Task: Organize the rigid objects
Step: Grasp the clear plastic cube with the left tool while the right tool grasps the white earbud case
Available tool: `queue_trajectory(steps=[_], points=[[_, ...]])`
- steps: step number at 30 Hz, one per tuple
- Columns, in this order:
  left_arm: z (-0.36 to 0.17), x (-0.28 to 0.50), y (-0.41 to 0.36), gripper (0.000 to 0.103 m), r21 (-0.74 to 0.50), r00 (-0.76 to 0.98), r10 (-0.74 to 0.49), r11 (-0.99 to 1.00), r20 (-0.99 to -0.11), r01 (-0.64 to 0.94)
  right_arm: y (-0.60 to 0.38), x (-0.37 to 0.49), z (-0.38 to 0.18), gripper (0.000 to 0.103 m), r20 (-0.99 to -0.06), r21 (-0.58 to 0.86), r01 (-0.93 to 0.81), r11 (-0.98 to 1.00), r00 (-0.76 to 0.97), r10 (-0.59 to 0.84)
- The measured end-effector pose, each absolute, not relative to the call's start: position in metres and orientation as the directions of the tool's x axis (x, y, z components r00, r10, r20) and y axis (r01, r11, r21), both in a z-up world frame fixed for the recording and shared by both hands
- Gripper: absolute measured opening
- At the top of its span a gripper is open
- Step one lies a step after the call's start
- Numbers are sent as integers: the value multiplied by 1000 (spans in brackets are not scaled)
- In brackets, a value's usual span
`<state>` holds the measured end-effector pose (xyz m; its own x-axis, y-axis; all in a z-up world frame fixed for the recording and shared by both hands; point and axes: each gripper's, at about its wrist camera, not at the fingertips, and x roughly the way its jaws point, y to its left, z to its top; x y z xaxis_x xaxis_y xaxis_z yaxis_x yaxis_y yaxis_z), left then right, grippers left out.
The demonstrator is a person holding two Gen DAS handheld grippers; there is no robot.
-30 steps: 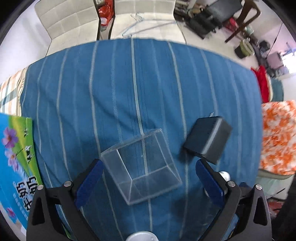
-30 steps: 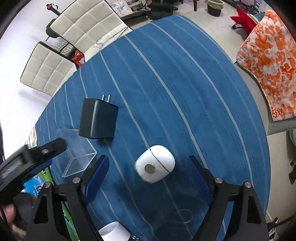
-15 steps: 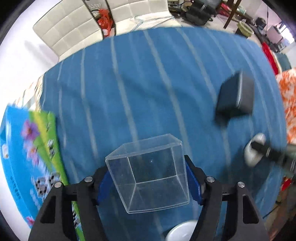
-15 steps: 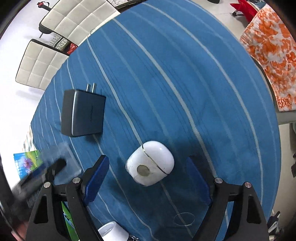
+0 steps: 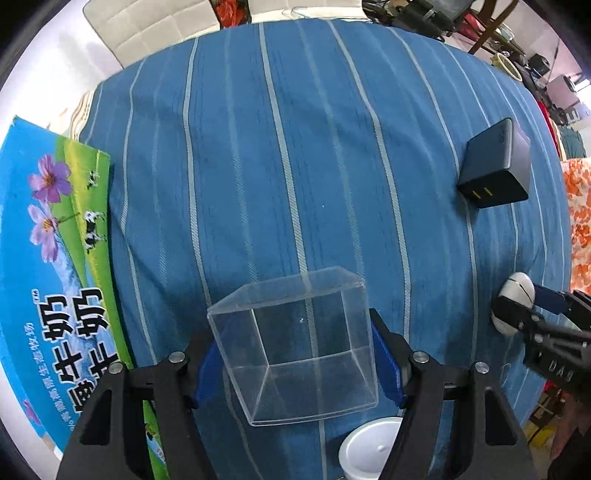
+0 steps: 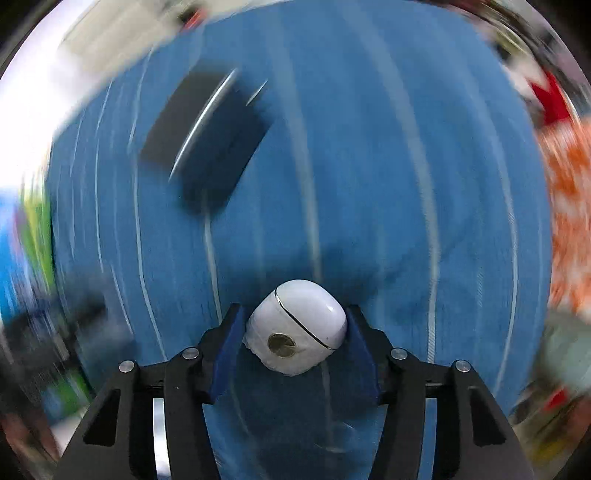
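A clear plastic box (image 5: 295, 343) sits between the blue pads of my left gripper (image 5: 293, 350), which press on both of its side walls above the blue striped tablecloth (image 5: 295, 147). In the blurred right wrist view, my right gripper (image 6: 295, 314) points down, its jaws closing with a white earbud case (image 6: 299, 325) between them and the pads touching its sides. The left wrist view shows the same case (image 5: 517, 291) and right gripper (image 5: 524, 314) at the right edge. A black plug-in charger (image 5: 495, 170) lies free on the cloth, also visible as the charger (image 6: 207, 144) beyond the case.
A printed milk carton box (image 5: 48, 258) lies along the table's left side. A white round container (image 5: 369, 450) stands just below the clear box. White padded chairs (image 5: 159, 33) stand past the far edge, and an orange floral cloth (image 6: 569, 221) lies off the right edge.
My left jaws closed on the clear box and carried it leftward toward the milk carton box. My right gripper came down, rolled, and closed in on the white case.
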<state>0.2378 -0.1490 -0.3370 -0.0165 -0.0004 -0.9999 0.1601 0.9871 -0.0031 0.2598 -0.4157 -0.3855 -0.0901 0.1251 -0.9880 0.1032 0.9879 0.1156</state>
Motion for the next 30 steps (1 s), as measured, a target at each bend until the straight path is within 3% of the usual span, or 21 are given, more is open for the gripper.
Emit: queue_trajectory(steps=[2,4,8,11,14,15,20,23,26,30], points=[[-341,246,-147,68,-17,-35,-13,990,-999,142,-410,260,-382,58,-993,58,47,997,-97,63],[-343,249,-142,68,-26,-42,-21,991,-999,131,-416,259,-377,61,-997,28,106,994,-73,36],[-350,259,-138,68,-27,-47,-21,992,-999,125,-449,246,-380,65,-970,200,473,858,-28,241],[-357,262,-139,68,-15,-61,-7,992,-998,128,-460,237,-391,65,-958,236,633,738,26,284],[-366,268,-148,68,-15,-50,-9,992,-999,129,-446,246,-390,62,-976,175,593,786,-2,219],[-366,267,-148,67,-19,-51,-13,991,-999,136,-438,252,-390,49,-977,171,554,815,-12,214],[-374,258,-153,67,-29,-66,-18,985,-998,173,-382,265,-387,49,-993,41,165,985,-105,59],[-391,254,-155,67,-36,-108,-19,988,-994,153,-387,269,-385,52,-995,34,214,976,-84,54],[-391,249,-153,65,-30,-45,-24,989,-999,144,-405,268,-390,54,-989,87,337,937,-84,122],[-391,238,-148,64,-39,-13,-38,991,-999,131,-416,262,-384,54,-993,87,385,919,-44,112]])
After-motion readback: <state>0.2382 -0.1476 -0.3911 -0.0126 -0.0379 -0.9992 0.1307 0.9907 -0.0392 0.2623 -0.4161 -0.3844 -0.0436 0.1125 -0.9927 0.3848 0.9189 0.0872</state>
